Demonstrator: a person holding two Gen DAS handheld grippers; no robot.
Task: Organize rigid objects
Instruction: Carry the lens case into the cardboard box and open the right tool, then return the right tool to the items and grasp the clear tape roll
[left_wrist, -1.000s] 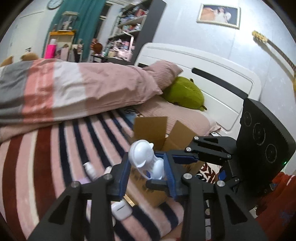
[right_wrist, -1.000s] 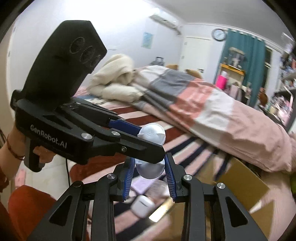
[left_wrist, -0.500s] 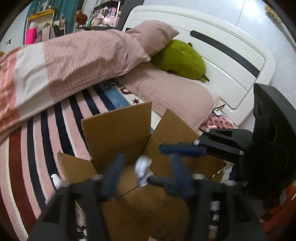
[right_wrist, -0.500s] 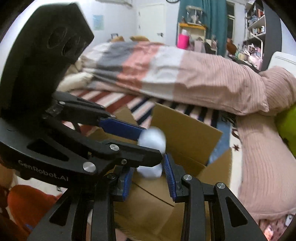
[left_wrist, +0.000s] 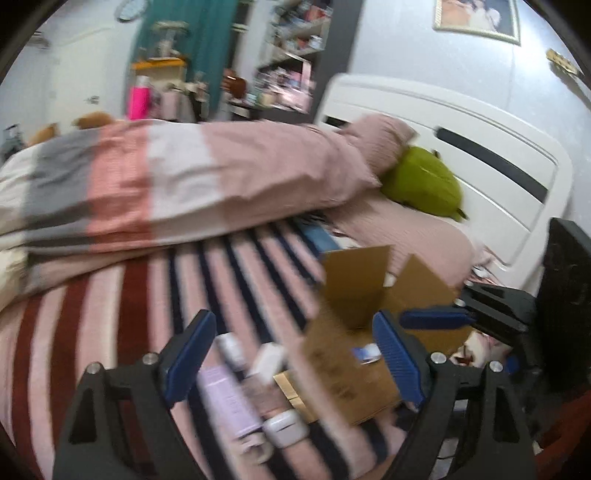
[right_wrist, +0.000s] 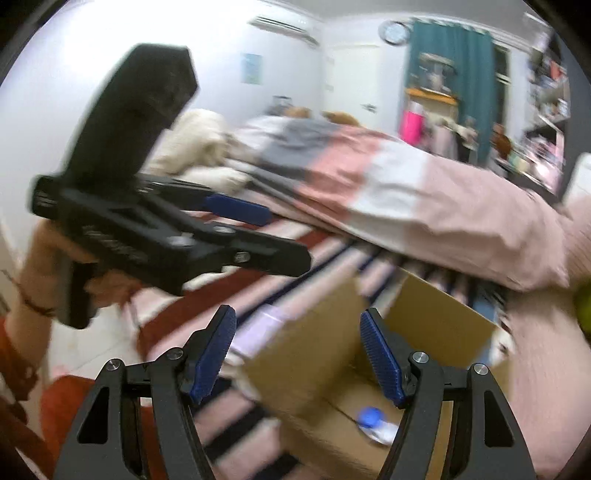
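Now both grippers hang over the striped bed, and both sets of fingers are spreading apart with nothing clamped between them. Left gripper fills the lower centre of its view, right gripper likewise. Open box sits lower right on the bed, a white and blue item lying inside, blurred. Left of the box, low in the frame: a white case and a lilac pack.
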